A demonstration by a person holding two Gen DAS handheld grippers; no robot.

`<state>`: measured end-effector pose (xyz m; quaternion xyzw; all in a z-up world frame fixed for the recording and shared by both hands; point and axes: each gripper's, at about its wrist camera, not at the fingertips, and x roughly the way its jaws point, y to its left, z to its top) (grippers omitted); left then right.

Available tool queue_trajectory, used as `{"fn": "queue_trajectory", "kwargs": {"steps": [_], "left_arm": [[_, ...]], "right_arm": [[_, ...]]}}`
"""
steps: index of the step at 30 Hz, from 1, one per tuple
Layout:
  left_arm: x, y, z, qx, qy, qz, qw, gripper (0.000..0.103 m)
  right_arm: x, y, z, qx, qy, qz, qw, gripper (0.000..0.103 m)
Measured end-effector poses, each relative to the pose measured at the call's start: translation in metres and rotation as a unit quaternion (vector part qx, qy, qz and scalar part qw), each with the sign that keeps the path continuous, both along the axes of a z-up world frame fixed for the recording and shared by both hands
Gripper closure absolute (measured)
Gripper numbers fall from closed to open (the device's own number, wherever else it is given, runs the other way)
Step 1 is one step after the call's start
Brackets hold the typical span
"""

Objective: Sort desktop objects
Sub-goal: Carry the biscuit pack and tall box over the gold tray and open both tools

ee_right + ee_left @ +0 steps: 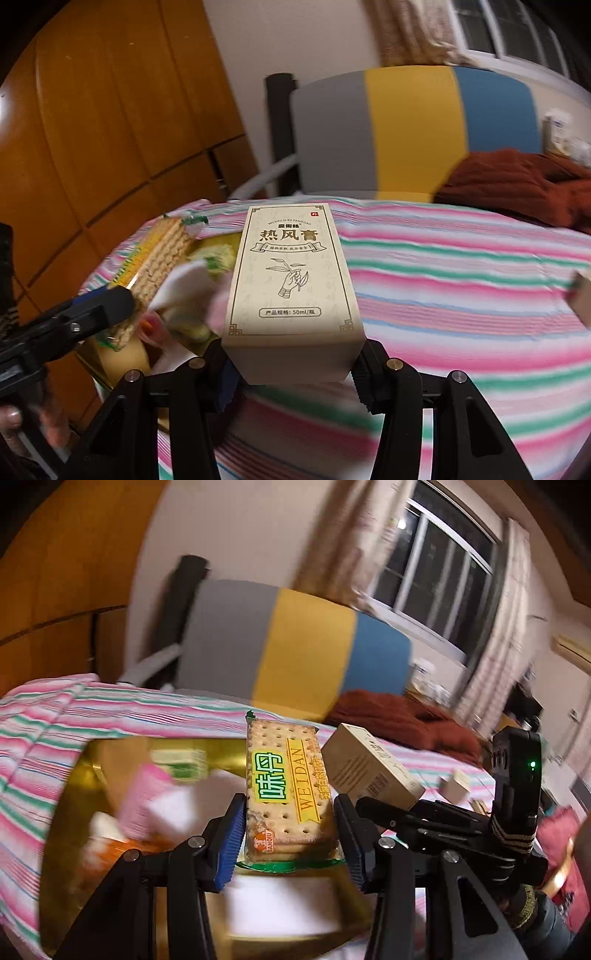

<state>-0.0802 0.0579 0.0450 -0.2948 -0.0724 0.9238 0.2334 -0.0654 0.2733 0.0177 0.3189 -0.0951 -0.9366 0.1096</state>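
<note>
Left tool (290,834) is clamped on the cracker pack (286,790), blue pads pressing its two long edges, and the pack stands up out of the jaws above the gold tray (77,812). Right tool (293,373) is gripping the cream carton (293,273) by its lower end, label facing the camera, out over the striped cloth (461,280).

Crowded below the crackers: the tray holds a blurred jumble, a pink-and-white packet (147,801), something green and white behind it, an orange patch low on the left, too smeared to name. Just to the right of the pack, the cream carton (364,768) and the right tool's black frame sit close beside it, nearly touching.

Behind it all, a chair back (295,646) banded grey, yellow and blue, a rust-brown blanket (402,716), curtains and a dark window (443,561).

Only the left camera catches the pack's printed front and a small box (458,784) lying farther off on the cloth. Only the right camera gives the crackers edge-on (159,266), stacked layers showing, with the left tool's arm low on the left and fingertips (11,417) at the bottom corner, plus wooden wardrobe doors (110,129)
</note>
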Motion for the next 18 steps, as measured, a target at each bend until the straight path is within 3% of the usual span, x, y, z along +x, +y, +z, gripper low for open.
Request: {"fn": "queue_trajectory", "kwargs": {"steps": [9, 12, 13, 18], "left_arm": [[-0.033, -0.055, -0.019, 0.013, -0.029, 0.067, 0.9973, 0.053], [-0.033, -0.065, -0.027, 0.027, -0.042, 0.073, 0.9961, 0.049], [-0.033, -0.066, -0.029, 0.025, -0.042, 0.077, 0.9958, 0.049], [-0.018, -0.074, -0.028, 0.029, -0.022, 0.098, 0.9945, 0.049]], "right_arm": [[-0.074, -0.052, -0.002, -0.014, -0.024, 0.03, 0.999, 0.051], [-0.087, -0.061, -0.01, -0.02, -0.034, 0.033, 0.999, 0.049], [-0.088, -0.064, -0.012, -0.019, -0.035, 0.033, 0.999, 0.044], [-0.081, -0.065, -0.015, -0.02, -0.032, 0.038, 0.999, 0.04]]}}
